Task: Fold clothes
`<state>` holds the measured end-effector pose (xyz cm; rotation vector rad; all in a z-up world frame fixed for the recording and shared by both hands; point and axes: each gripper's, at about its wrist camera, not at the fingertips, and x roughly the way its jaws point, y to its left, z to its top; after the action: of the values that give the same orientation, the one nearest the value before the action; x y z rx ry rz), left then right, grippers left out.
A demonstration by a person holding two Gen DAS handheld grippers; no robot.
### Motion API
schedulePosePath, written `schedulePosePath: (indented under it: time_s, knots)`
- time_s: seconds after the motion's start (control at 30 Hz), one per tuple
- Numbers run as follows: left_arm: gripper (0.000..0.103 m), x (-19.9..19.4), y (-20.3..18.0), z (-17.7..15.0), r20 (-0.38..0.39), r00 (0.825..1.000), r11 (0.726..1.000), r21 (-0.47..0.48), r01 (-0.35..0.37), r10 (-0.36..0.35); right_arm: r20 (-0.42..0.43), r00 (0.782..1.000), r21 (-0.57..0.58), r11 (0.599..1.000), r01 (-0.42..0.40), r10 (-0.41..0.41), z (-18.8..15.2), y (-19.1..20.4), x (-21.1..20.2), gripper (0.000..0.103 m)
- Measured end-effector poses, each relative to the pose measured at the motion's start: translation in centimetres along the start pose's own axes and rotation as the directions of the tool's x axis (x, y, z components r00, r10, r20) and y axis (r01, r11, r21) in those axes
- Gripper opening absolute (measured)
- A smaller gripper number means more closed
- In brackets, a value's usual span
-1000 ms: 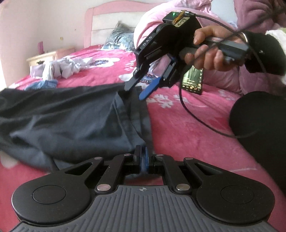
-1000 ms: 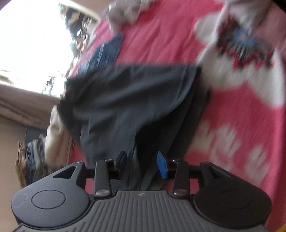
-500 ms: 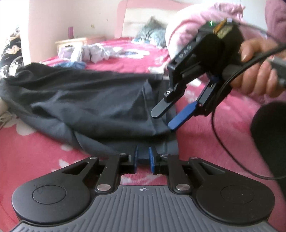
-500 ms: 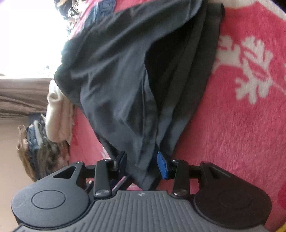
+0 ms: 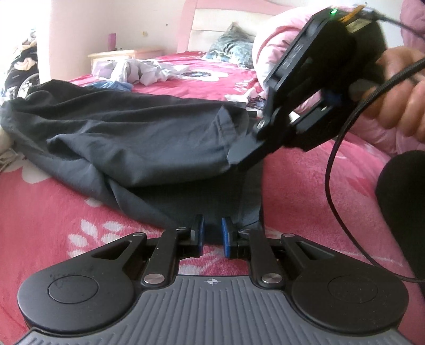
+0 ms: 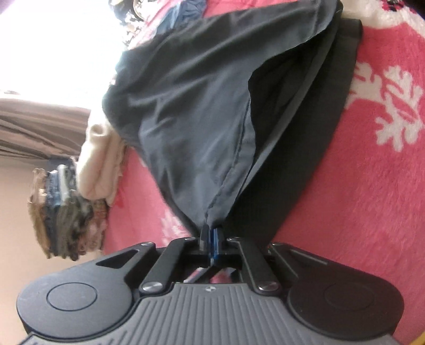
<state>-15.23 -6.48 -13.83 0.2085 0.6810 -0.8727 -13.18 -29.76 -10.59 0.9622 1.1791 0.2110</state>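
Dark garment [image 5: 138, 148] lay spread on the pink bed [image 5: 53, 212], running toward 10 o'clock from the left tongs [image 5: 212, 233]. Right tongs [image 6: 211, 236] were clenched on a hem corner; left tongs stood slightly parted, fabric between, not pinched. Looked thin, limp, light, likely slippery; hems and corners seemed the best holds.

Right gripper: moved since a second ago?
Yes. The right gripper has come nearer and lower, away from the pink headboard, and shut on the dark grey garment.
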Motion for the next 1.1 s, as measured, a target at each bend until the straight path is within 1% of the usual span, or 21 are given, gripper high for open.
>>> schedulePosePath:
  time_s: [0.1, 0.27, 0.4, 0.57, 0.63, 0.73, 0.77, 0.87, 0.93, 1.0, 1.07, 1.1]
  knots:
    - [0.013, 0.0, 0.1, -0.1, 0.001, 1.0, 1.0, -0.014, 0.002, -0.002, 0.002, 1.0, -0.015, 0.999, -0.031, 0.031, -0.6, 0.9, -0.8, 0.003]
    - [0.013, 0.0, 0.1, 0.0, 0.002, 1.0, 1.0, -0.029, 0.003, -0.003, -0.015, 1.0, -0.001, 1.0, 0.004, -0.004, -1.0, 0.0, -0.7, 0.003]
    - [0.016, -0.6, 0.4, 0.0, -0.008, 1.0, 0.999, -0.044, 0.002, -0.003, -0.019, 1.0, 0.012, 1.0, -0.014, 0.014, -1.2, -0.3, -0.9, 0.003]
    - [0.017, -1.8, 1.4, -0.1, -0.022, 1.0, 0.997, -0.071, -0.01, 0.009, -0.039, 0.999, 0.047, 0.999, -0.022, 0.023, -1.7, -1.0, -0.6, 0.003]
    - [0.017, -2.3, 2.0, -0.3, -0.028, 0.999, 0.996, -0.091, -0.02, 0.018, -0.035, 0.999, 0.035, 0.999, -0.017, 0.018, -1.9, -1.0, -0.5, 0.003]
    - [0.017, -2.8, 3.1, 0.0, -0.035, 0.999, 0.992, -0.118, -0.039, 0.035, -0.031, 0.999, 0.019, 1.0, 0.016, -0.015, -2.1, -1.3, -0.1, 0.003]
    - [0.017, -3.1, 3.4, 0.3, -0.025, 0.999, 0.991, -0.121, -0.05, 0.048, -0.036, 0.999, 0.012, 0.999, 0.038, -0.037, -2.2, -1.5, 0.2, 0.004]
    - [0.017, -3.8, 4.4, 1.7, 0.032, 0.997, 0.986, -0.157, -0.062, 0.067, -0.053, 0.99, -0.025, 0.992, 0.127, -0.129, -2.7, -2.0, 0.8, 0.007]
    - [0.017, -3.6, 4.7, 3.0, 0.076, 0.995, 0.984, -0.175, -0.046, 0.06, -0.055, 0.982, -0.072, 0.982, 0.177, -0.181, -3.1, -1.9, 0.6, 0.007]
    - [0.018, -2.9, 4.5, 4.0, 0.103, 0.994, 0.987, -0.158, -0.026, 0.043, -0.019, 0.979, -0.123, 0.972, 0.201, -0.205, -3.2, -1.4, -0.6, 0.007]
    - [0.019, -1.6, 4.0, 4.8, 0.106, 0.994, 0.992, -0.123, 0.003, 0.01, 0.058, 0.979, -0.146, 0.968, 0.203, -0.197, -2.5, -0.9, -2.3, 0.008]
    - [0.02, -1.2, 3.7, 5.0, 0.091, 0.996, 0.994, -0.11, 0.024, -0.014, 0.104, 0.977, -0.15, 0.968, 0.201, -0.187, -1.9, -0.7, -3.4, 0.009]
